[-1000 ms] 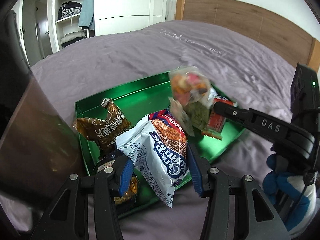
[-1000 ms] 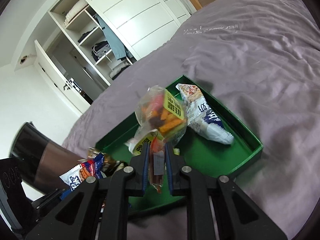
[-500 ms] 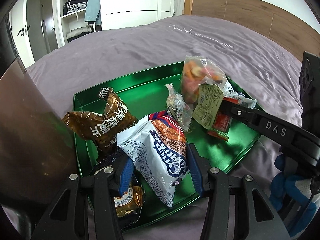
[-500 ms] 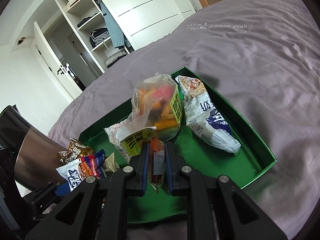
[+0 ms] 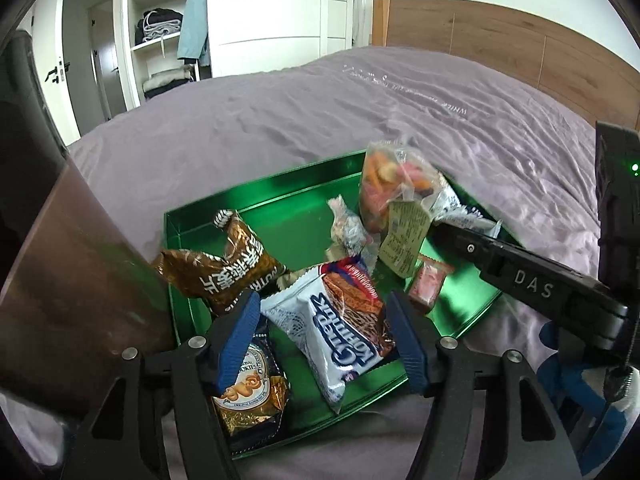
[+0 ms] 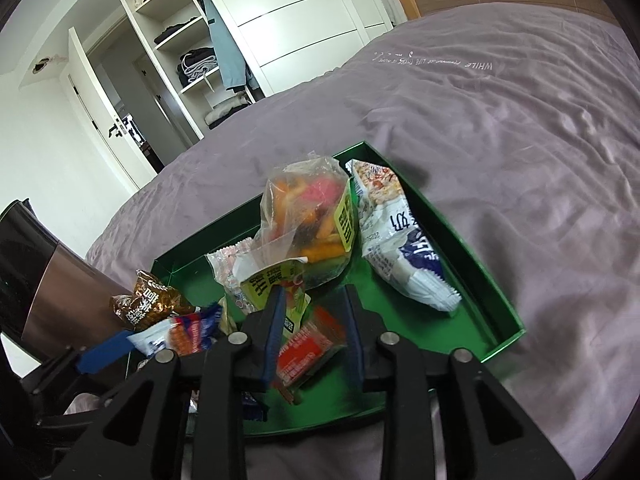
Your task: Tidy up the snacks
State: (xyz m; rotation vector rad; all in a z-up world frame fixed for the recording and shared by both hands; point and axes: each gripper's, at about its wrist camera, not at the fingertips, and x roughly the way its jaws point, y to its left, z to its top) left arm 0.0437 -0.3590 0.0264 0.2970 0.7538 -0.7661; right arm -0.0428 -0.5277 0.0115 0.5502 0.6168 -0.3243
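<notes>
Green tray [image 5: 256,188] sits on the purple bedspread [image 5: 280,120], all snacks referenced to it. Left gripper [image 5: 320,340] hangs over the tray's near rim, jaws opening, blue pads [image 5: 240,328] clear on both sides of the white-and-blue chip bag [image 5: 336,320]; the bag is between them but not pinched. That bag lies in the tray's near half, long axis running from the near rim toward the tray centre, top seam pointing inward. Brown wafer bag [image 5: 224,268] leans at the tray's left wall, crumpled top up. Gold cookie pack [image 5: 252,400] lies at the near-left corner, partly under the left finger. Right gripper [image 6: 314,332] is over the tray's near edge in its own view, jaws opening; small red packet [image 6: 306,354] sits blurred between the pads, tilted, touch unclear, looks loose. Clear bag of mixed sweets [image 6: 308,216] stands roughly upright at tray centre, yellow label [image 6: 346,220] on its right side. White-and-navy pouch [image 6: 396,240] lies just right of it, long axis along the tray's right wall, one end toward the far corner.
</notes>
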